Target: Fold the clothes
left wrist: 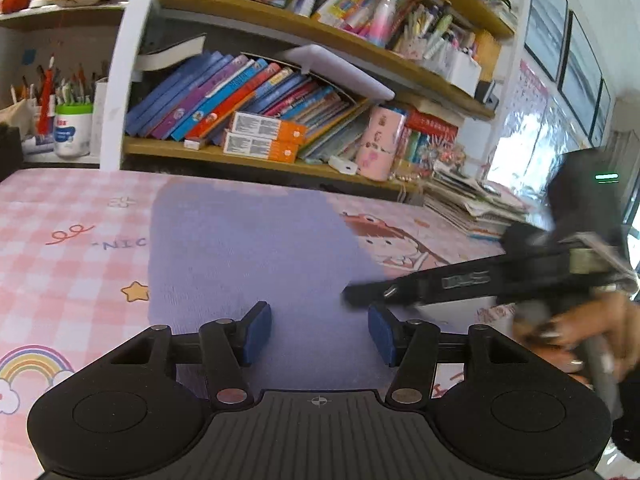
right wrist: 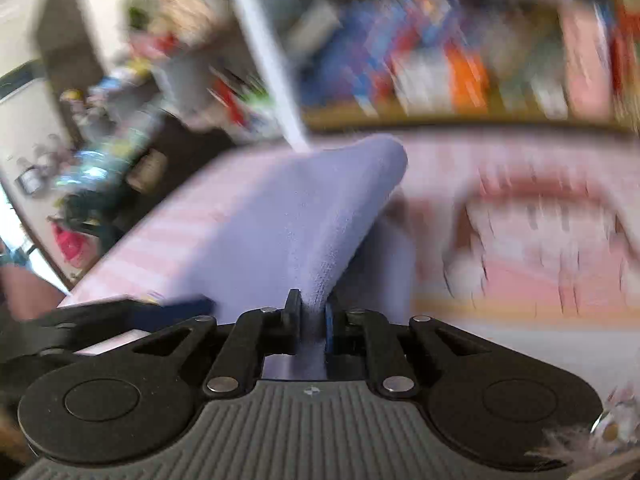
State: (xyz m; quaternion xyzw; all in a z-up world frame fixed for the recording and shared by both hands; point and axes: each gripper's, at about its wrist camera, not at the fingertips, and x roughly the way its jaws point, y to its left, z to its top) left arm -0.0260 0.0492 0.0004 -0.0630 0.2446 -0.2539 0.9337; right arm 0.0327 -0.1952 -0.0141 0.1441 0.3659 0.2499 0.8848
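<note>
A lavender cloth (left wrist: 240, 252) lies flat on the pink checked table cover (left wrist: 60, 264). My left gripper (left wrist: 320, 332) is open just above the cloth's near part, with blue pads (left wrist: 258, 330) apart. My right gripper (right wrist: 312, 320) is shut on a raised fold of the lavender cloth (right wrist: 320, 204), lifting its edge off the table. In the left wrist view the right gripper (left wrist: 352, 294) reaches in from the right at the cloth's right edge, held by a hand (left wrist: 580, 328). The right wrist view is blurred by motion.
A bookshelf (left wrist: 280, 160) packed with books and boxes stands behind the table. A stack of papers (left wrist: 472, 204) lies at the back right. Pen holders and a white jar (left wrist: 72, 128) stand at the back left.
</note>
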